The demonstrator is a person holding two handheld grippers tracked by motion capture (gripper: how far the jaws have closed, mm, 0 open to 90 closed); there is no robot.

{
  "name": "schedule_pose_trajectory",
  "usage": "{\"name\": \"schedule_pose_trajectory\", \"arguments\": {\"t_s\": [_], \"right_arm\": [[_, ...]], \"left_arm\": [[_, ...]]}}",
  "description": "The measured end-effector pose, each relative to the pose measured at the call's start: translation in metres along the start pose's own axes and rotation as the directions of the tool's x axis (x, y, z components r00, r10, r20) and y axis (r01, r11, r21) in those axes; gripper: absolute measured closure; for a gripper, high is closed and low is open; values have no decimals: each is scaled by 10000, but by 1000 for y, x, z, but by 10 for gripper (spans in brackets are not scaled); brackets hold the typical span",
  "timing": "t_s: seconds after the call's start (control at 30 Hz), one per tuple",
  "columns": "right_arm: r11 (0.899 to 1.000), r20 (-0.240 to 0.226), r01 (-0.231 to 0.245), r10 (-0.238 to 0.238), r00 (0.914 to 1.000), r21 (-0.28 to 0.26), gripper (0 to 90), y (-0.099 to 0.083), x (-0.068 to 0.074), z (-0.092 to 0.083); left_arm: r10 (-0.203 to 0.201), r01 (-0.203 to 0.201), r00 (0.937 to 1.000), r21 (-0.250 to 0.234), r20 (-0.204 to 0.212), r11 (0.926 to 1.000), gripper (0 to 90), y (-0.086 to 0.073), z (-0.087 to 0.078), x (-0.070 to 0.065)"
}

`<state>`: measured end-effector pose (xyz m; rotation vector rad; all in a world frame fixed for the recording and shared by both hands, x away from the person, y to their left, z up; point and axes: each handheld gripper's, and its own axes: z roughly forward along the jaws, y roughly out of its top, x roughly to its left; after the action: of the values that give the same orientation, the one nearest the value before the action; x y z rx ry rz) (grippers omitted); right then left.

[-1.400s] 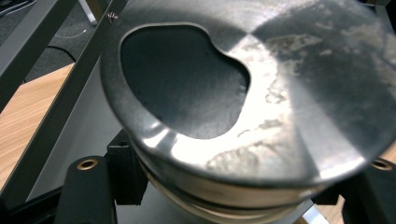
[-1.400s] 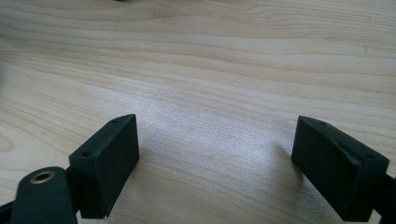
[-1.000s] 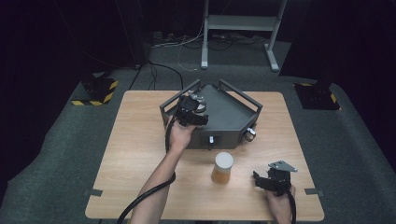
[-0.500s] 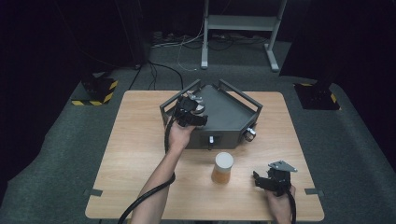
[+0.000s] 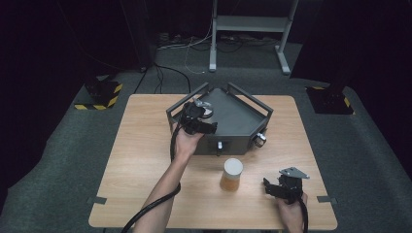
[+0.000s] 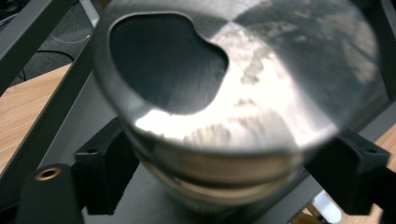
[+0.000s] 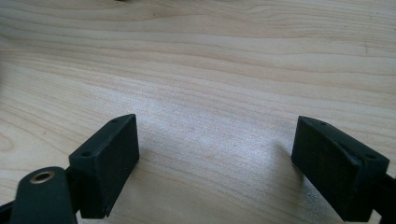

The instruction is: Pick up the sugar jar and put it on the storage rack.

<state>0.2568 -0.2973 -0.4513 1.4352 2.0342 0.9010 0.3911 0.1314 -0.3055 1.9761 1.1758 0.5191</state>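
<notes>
On the wooden worktop (image 5: 145, 145) stands a dark grey metal tray-like box (image 5: 238, 119) with raised rail handles along its angled back sides and small knobs on its front face. The left gripper (image 5: 200, 112) is over the left rear part of this box, held by the person's left hand (image 5: 185, 141), whose forearm reaches in from the bottom edge of the high view with the black cable trailing beside it.

In the left gripper view, a shiny round metal part (image 6: 233, 93), like a piston with a curved recess cut in its top face and grooves around its side, sits on the grey floor of the box between the two black jaws. The jaws have just been opening; they now stand on either side of the part, close to its flanks, and the blur leaves it unclear whether the pads still touch it. The grip looks released.

The right gripper (image 5: 281, 187) rests near the front right corner of the worktop in the person's right hand (image 5: 290, 212), with its grey three-cornered plate on top. Its own view shows the two jaws spread wide over bare wood grain, with nothing between them.

A jar (image 5: 231, 174) with a white lid and amber contents stands upright on the worktop just in front of the box, between the two hands.
</notes>
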Motion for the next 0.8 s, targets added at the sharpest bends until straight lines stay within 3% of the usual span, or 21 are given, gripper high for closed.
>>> {"name": "schedule_pose_trajectory", "arguments": {"t_s": [0.1, 0.13, 0.53, 0.8], "right_arm": [[10000, -4, -13, 13, 10000, 5, 150, 0, 0, 0], [10000, -4, -14, 14, 10000, 7, 150, 0, 0, 0], [10000, -11, -26, 26, 10000, 11, 149, 0, 0, 0], [10000, -11, -43, 43, 10000, 18, 149, 0, 0, 0]], "left_arm": [[-65, 66, 10000, -86, 34, 9999, 111, -5, -6, 3], [302, -303, 9995, 200, 61, 9993, 107, -2, -11, 8], [14, -14, 9999, 0, 128, 10000, 73, -26, -39, 15], [56, -56, 10000, -7, 75, 10000, 55, -47, -51, 17]]}}
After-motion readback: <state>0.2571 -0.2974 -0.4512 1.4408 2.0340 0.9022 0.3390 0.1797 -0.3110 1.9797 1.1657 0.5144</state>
